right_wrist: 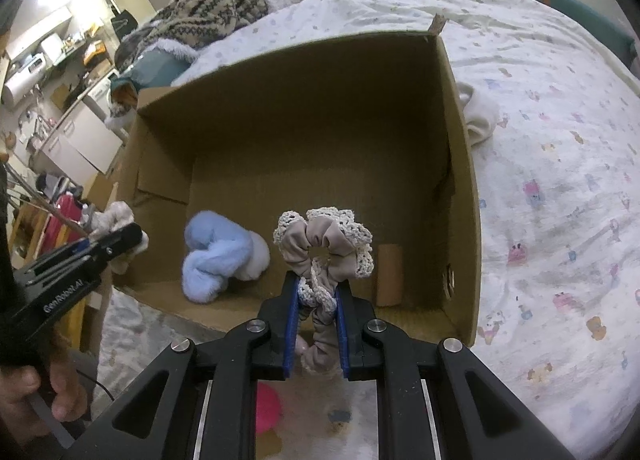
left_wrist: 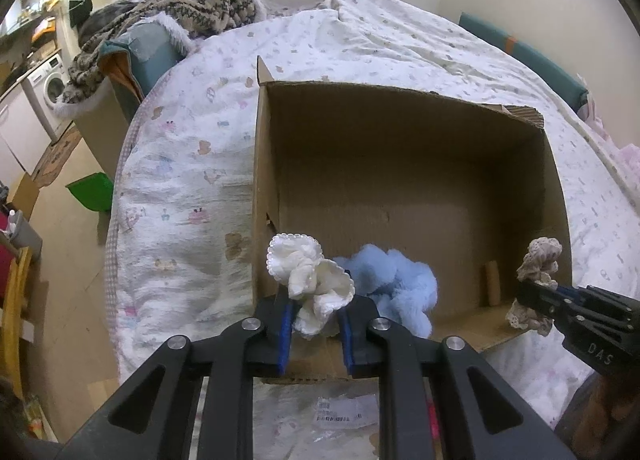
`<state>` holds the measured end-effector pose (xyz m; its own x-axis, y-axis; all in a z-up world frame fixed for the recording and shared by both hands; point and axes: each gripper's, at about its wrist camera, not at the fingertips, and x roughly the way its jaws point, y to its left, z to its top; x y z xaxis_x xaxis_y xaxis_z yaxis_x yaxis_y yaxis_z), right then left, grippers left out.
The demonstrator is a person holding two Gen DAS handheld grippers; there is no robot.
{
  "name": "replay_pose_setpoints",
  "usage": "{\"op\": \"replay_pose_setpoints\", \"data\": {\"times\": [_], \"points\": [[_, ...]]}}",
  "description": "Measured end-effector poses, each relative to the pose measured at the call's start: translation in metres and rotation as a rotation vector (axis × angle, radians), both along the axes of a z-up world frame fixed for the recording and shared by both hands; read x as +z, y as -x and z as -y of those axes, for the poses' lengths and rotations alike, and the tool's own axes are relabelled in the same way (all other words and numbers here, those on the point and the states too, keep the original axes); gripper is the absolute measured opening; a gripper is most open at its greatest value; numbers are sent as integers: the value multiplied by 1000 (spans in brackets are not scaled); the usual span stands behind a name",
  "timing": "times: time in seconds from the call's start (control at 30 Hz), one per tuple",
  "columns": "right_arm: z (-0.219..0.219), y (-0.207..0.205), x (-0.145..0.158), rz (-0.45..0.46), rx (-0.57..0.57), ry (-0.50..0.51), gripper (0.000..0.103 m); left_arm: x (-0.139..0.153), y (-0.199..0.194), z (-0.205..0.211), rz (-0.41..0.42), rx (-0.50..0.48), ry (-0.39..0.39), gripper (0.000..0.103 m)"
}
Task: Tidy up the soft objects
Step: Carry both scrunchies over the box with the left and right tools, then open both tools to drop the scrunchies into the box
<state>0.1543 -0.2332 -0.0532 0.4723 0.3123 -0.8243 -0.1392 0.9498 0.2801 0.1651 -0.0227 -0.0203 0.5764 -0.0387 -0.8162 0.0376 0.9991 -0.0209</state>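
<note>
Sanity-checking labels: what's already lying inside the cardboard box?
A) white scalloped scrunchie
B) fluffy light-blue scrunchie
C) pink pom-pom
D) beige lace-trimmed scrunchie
B: the light-blue scrunchie lies on the floor of the cardboard box; the white scrunchie and beige scrunchie are each clamped in a gripper.

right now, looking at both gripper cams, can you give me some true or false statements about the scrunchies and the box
1. The left gripper is shut on a white scrunchie. True.
2. The right gripper is open and holds nothing. False: it is shut on a beige lace-trimmed scrunchie.
3. A fluffy blue scrunchie lies inside the cardboard box. True.
4. The cardboard box stands on the floor. False: it sits on the patterned bedspread.
5. The blue scrunchie is clamped by a gripper. False: it lies free on the box floor.
</note>
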Motion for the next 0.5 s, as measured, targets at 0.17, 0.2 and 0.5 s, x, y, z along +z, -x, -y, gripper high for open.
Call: {"op": "replay_pose_setpoints", "data": {"times": [0.17, 0.2, 0.5], "points": [[-2, 0, -1, -7, -2, -1, 17, -1, 1, 2, -2, -8, -14, 21], [-2, 0, -2, -8, -2, 0, 17, -1, 1, 1, -4, -7, -11, 22], [2, -2, -5, -26, -16, -30, 19, 1, 5, 1, 12, -14, 3, 26]]}}
